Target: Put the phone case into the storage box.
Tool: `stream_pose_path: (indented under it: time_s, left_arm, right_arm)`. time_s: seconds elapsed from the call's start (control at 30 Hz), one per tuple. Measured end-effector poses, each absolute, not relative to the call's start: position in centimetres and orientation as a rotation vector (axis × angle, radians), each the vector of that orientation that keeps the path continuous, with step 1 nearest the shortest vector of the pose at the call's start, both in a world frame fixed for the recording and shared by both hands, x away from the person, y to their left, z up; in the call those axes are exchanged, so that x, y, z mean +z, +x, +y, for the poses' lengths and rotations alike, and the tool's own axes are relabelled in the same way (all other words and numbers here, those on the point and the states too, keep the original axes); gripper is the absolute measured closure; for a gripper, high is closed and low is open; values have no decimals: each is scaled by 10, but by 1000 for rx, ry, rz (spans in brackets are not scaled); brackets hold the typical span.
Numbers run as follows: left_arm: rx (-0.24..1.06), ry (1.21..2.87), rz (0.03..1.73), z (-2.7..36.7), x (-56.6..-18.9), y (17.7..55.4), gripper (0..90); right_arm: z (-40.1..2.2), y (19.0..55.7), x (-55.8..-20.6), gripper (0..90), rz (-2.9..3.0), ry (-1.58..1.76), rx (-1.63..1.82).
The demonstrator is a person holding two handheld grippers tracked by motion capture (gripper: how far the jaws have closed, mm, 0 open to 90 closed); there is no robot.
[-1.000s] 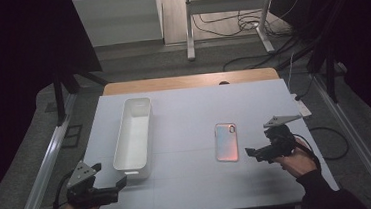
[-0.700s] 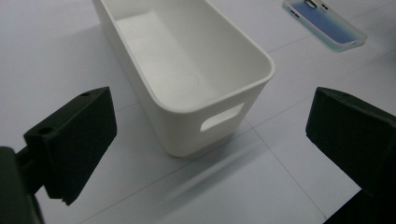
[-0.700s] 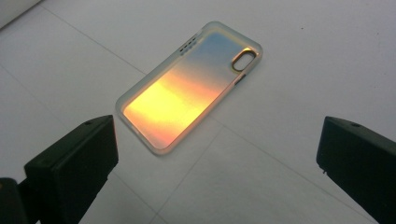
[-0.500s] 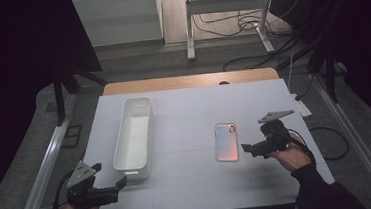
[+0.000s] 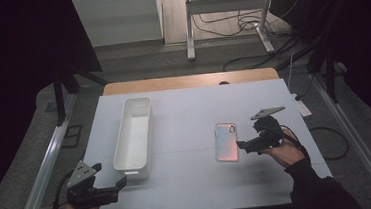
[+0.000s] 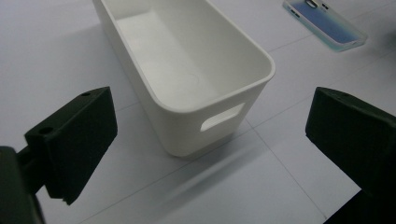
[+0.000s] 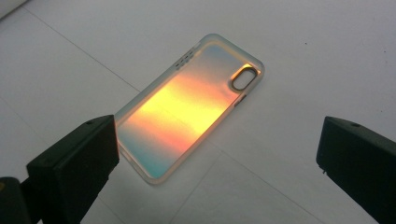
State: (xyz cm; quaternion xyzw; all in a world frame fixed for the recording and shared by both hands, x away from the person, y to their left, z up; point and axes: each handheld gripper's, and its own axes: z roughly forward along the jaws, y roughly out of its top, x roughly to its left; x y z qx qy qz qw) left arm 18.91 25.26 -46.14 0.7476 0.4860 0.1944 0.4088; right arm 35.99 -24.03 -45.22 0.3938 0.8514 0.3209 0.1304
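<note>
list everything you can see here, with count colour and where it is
white rectangular plastic bin: 1, white, empty, left part of the table
iridescent phone case: 1, orange-pink to blue sheen, lying flat right of centre
table: 1, white top, wooden far edge
metal stand: 1, white, on the floor behind
cables: several, black, floor at the back
left gripper: 1, black, open, near the bin's close end
right gripper: 1, black, open, beside the case
</note>
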Motion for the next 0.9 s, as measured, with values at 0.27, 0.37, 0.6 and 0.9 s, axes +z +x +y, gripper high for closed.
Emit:
stream_pose_path:
  time_s: [0.27, 0.37, 0.6, 0.9]
  left_arm:
    - [489, 1883, 1224, 253, -461, 189, 31]
    - [489, 1883, 1224, 253, -461, 189, 31]
    - [488, 1883, 1224, 253, -461, 189, 32]
    - [486, 1883, 1225, 253, -461, 189, 33]
  right_arm:
    - [-233, 366, -452, 0, 2478, 1147, 933]
    - [-229, 368, -453, 0, 2484, 1160, 924]
    - [-223, 373, -456, 0, 2506, 1153, 908]
    - [-212, 378, -458, 0, 2526, 1130, 891]
